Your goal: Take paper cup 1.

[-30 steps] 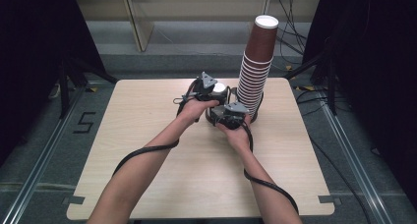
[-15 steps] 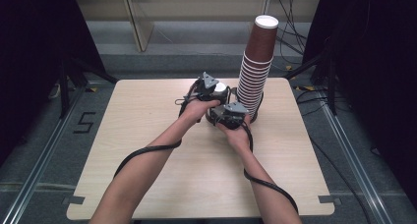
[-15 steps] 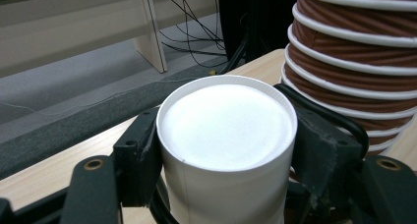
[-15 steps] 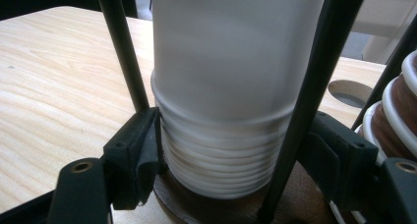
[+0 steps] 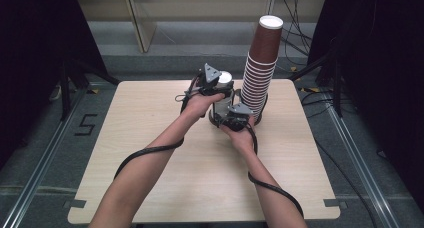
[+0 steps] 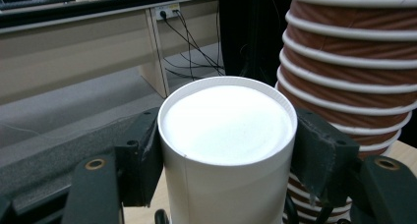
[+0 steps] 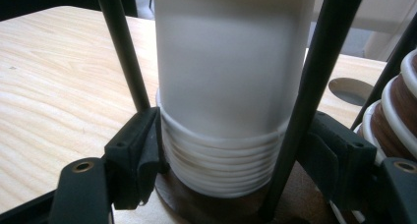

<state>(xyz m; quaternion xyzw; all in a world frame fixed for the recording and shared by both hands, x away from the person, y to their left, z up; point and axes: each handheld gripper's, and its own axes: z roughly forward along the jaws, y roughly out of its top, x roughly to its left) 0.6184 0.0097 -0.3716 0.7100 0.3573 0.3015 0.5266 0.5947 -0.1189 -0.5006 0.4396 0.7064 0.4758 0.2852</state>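
A short stack of upside-down white paper cups (image 7: 221,160) stands on a brown round base (image 7: 187,204) mid-table. My left gripper (image 5: 220,85) is shut on the top white cup (image 6: 226,130), its pads pressed against both sides just under the cup's bottom. That cup (image 7: 231,62) looks blurred above the stacked rims. My right gripper (image 7: 226,153) holds the lower rims of the stack; its jaws have just been closing on them. From above, the right gripper (image 5: 225,118) sits in front of the white cup (image 5: 223,79).
A tall tower of upside-down brown cups (image 5: 260,73) stands just right of the white stack, close to both grippers. Two thin black rods (image 7: 123,52) rise beside the white cups. A round hole (image 7: 350,90) marks the wooden table (image 5: 150,138).
My left gripper has closed on the top white cup and moved upward with it. The right hand has stayed where it was.
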